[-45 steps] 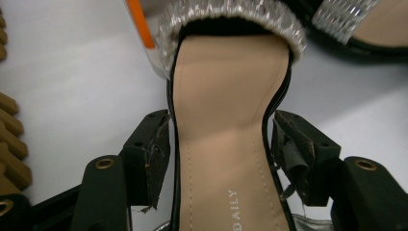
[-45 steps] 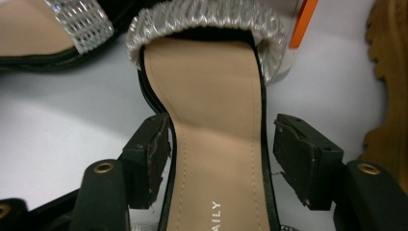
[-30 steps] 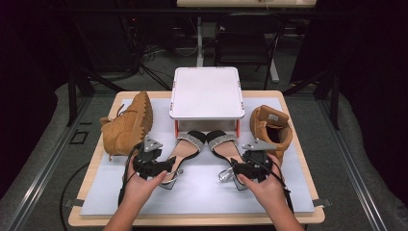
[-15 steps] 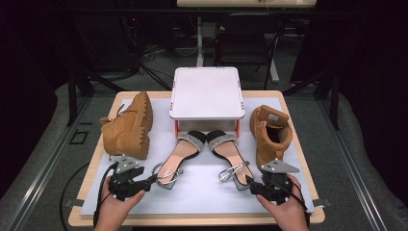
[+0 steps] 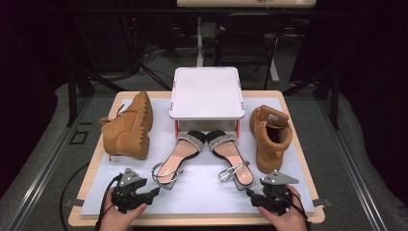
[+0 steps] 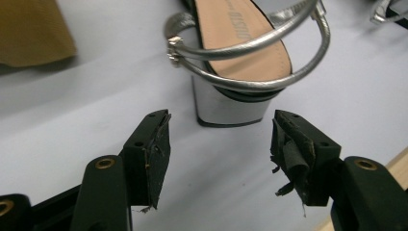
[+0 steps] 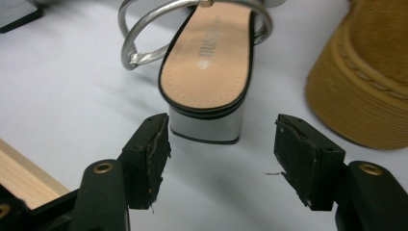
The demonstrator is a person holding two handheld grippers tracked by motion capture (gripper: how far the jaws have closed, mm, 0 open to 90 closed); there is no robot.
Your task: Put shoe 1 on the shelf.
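On the white mat (image 5: 202, 195), both sandals sit toes-in under the little white shelf (image 5: 206, 92), so that part looks done. Your left gripper (image 5: 144, 196) and right gripper (image 5: 253, 196) rest near the front edge, jaws spread wide, holding nothing. The left sandal (image 5: 175, 158) and right sandal (image 5: 230, 153) lie free. The boots may come next. Up close, the gripper views show each silver heel (image 6: 231, 103) and worn pads.

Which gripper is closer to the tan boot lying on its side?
Left. The left gripper sits just in front of the tipped boot, by the near edge; the right gripper is across the mat, near the upright boot.
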